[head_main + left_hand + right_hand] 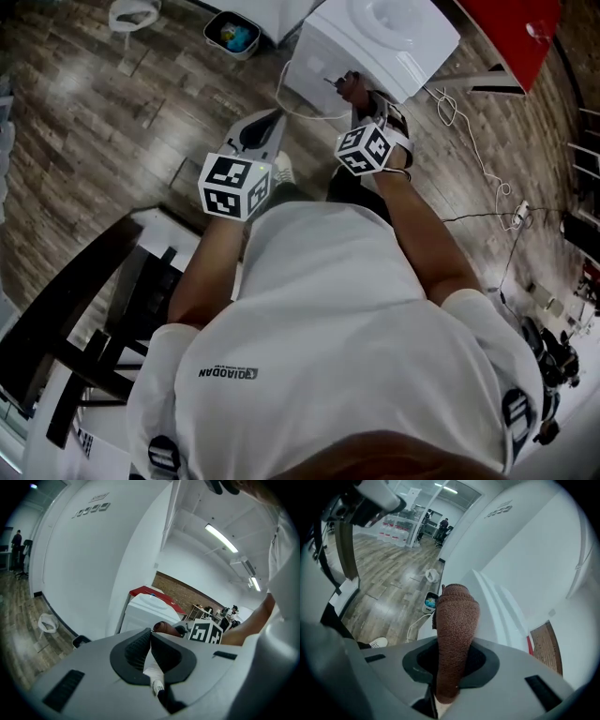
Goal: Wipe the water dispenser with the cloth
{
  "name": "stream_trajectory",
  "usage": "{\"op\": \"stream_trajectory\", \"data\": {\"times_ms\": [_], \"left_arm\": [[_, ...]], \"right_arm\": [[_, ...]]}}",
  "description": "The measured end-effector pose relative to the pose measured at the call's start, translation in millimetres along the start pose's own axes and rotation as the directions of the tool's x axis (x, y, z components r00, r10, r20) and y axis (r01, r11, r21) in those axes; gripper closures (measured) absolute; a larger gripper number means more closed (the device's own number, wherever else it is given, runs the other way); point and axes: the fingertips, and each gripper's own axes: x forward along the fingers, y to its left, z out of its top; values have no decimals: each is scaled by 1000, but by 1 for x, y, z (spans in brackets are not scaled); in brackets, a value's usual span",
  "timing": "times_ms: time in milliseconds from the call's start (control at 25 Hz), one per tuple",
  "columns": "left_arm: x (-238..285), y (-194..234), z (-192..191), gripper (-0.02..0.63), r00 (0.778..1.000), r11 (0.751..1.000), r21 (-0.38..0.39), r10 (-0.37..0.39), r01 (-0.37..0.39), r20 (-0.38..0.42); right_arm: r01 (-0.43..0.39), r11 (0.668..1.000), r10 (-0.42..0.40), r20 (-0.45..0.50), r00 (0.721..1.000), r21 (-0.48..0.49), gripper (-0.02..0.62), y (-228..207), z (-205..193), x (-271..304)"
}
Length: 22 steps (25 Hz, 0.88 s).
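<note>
The white water dispenser [375, 42] stands on the wood floor ahead of me; it also shows as the white dispenser [150, 609] and the dispenser wall [492, 611]. My right gripper [352, 94] is shut on a brown knitted cloth [457, 616], with the cloth end [345, 86] against the dispenser's upper front. In the right gripper view its gripper [454, 644] has the cloth standing up out of the jaws. My left gripper [264, 131] hangs to the left of the dispenser, apart from it; this gripper [150, 637] is shut with nothing in it.
A small bin [232, 36] with blue contents sits left of the dispenser. A white cable [469, 131] runs over the floor to a power strip [518, 214] at the right. A red panel [511, 28] is behind. Dark furniture [84, 319] stands at my lower left.
</note>
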Motion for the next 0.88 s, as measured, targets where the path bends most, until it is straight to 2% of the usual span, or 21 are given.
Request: {"op": "stream_trajectory", "data": {"times_ms": [600, 880], "left_arm": [[14, 8, -47, 606, 995, 999, -52, -18, 13, -101], [8, 22, -52, 605, 993, 995, -92, 28, -39, -113]], "right_arm": [[-157, 987, 150, -144, 978, -37, 525, 89, -54, 120], [-245, 969, 233, -195, 953, -36, 525, 122, -69, 160]]}}
